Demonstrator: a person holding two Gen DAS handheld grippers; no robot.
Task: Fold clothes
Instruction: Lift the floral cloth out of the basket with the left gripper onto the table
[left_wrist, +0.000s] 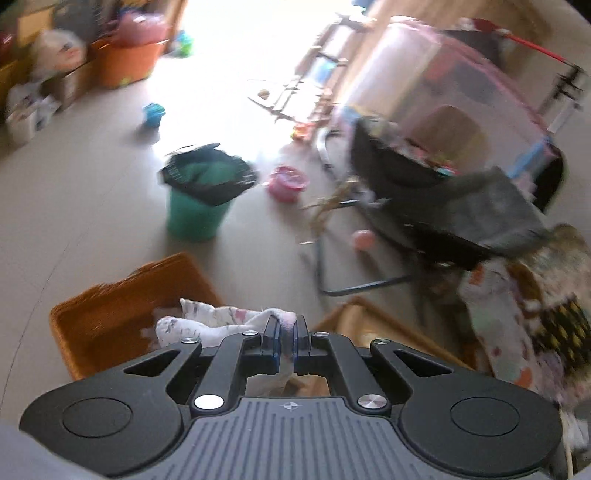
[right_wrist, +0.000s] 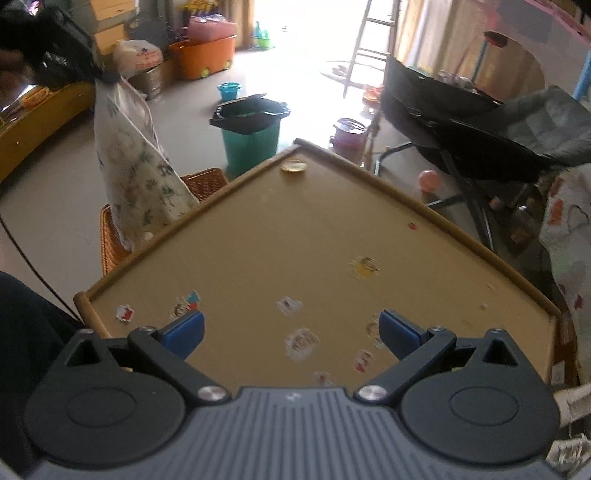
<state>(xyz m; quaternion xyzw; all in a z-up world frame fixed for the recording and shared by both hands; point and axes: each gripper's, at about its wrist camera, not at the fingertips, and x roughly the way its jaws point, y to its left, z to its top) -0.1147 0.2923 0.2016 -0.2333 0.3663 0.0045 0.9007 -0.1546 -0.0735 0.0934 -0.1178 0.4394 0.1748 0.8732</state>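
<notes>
My left gripper is shut on a white floral-print garment, a pinch of cloth showing between its blue pads. In the right wrist view the same garment hangs stretched tall from the left gripper at the upper left, its lower end reaching into the orange wicker basket. My right gripper is open above the brown table, with nothing between its fingers. The basket lies below the left gripper in the left wrist view.
A green bin with a black liner stands on the floor beyond the table. A black folding chair is at the right, patterned cloth beside it. Stickers and a small round dish mark the tabletop. Boxes and an orange tub line the far wall.
</notes>
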